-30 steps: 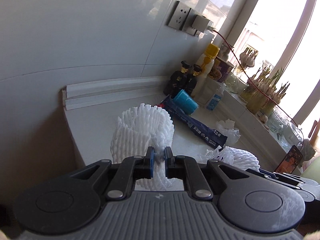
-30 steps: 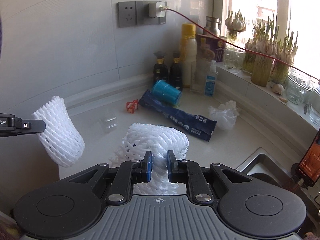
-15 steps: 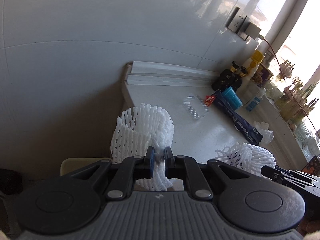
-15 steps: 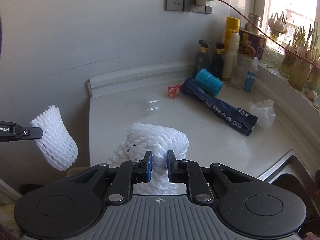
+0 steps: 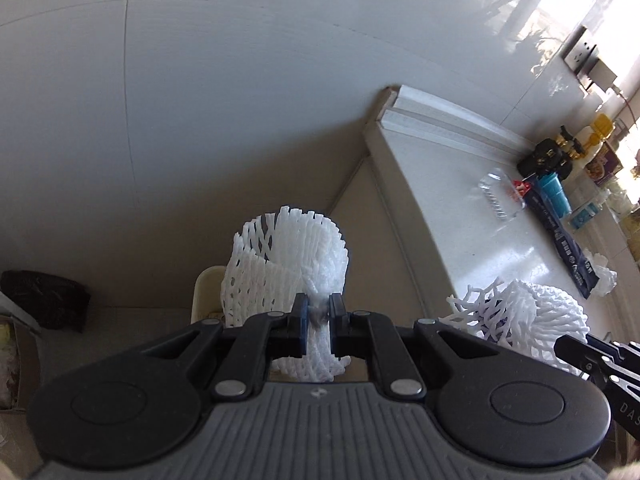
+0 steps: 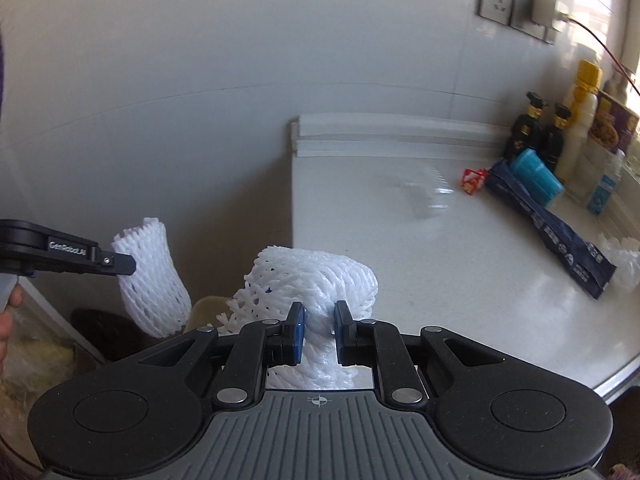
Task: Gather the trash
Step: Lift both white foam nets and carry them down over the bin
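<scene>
My left gripper (image 5: 318,316) is shut on a white foam fruit net (image 5: 284,256) and holds it in the air left of the counter's end, above a pale bin (image 5: 206,294) on the floor. My right gripper (image 6: 318,322) is shut on a second white foam net (image 6: 320,276), held over the counter's left edge. Each view shows the other net: the left one in the right wrist view (image 6: 150,280), the right one in the left wrist view (image 5: 532,320). The bin rim (image 6: 208,308) peeks out between the nets.
On the white counter (image 6: 400,248) lie a clear plastic tray (image 6: 430,196), a red wrapper (image 6: 474,180), a dark blue packet (image 6: 548,228), a blue cup (image 6: 536,172) and a crumpled white bag (image 6: 624,256). Bottles (image 6: 532,132) stand at the back. A dark bag (image 5: 46,300) sits on the floor.
Both grippers have swung left with their nets, away from the counter's middle toward its left end and the floor; the bin has come into view. Both stay shut.
</scene>
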A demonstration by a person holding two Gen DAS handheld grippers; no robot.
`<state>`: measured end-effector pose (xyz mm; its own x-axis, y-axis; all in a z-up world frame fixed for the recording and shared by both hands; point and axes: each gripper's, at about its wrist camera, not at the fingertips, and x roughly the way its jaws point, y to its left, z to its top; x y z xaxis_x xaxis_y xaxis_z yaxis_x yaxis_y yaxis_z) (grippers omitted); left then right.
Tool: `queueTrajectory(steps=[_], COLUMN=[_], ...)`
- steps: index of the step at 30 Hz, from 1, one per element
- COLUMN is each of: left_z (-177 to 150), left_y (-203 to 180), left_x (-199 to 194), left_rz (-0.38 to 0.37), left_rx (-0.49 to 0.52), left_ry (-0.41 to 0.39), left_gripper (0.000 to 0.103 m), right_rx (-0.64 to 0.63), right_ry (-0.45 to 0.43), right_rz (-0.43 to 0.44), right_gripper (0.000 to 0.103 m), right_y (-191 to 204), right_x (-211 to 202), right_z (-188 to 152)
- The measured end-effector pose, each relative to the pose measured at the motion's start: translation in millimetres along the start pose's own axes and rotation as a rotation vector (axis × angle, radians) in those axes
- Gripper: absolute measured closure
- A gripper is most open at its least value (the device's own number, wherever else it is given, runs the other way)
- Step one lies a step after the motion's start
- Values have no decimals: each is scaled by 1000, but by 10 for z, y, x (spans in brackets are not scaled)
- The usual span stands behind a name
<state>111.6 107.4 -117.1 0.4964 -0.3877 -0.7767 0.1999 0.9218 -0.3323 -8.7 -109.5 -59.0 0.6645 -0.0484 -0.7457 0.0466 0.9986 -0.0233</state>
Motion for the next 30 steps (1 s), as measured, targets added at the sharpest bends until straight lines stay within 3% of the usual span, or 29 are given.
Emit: queueTrajectory(steps=[11,18,30], left_z=[-192,-245,-353], left_y=[457,664,771], left_x=[423,801,1377], left_rz=[36,31,47], left_rx=[-19,-25,17], left_ry=[89,140,233], left_gripper=[94,94,94], right_rx=[-251,-388,-468], right_ry=[68,87,182], right_rz=[86,81,65], right_gripper=[89,89,89], right_y=[674,966,1246], right_x=[600,1108,1813], right_z=[-68,-23,-37])
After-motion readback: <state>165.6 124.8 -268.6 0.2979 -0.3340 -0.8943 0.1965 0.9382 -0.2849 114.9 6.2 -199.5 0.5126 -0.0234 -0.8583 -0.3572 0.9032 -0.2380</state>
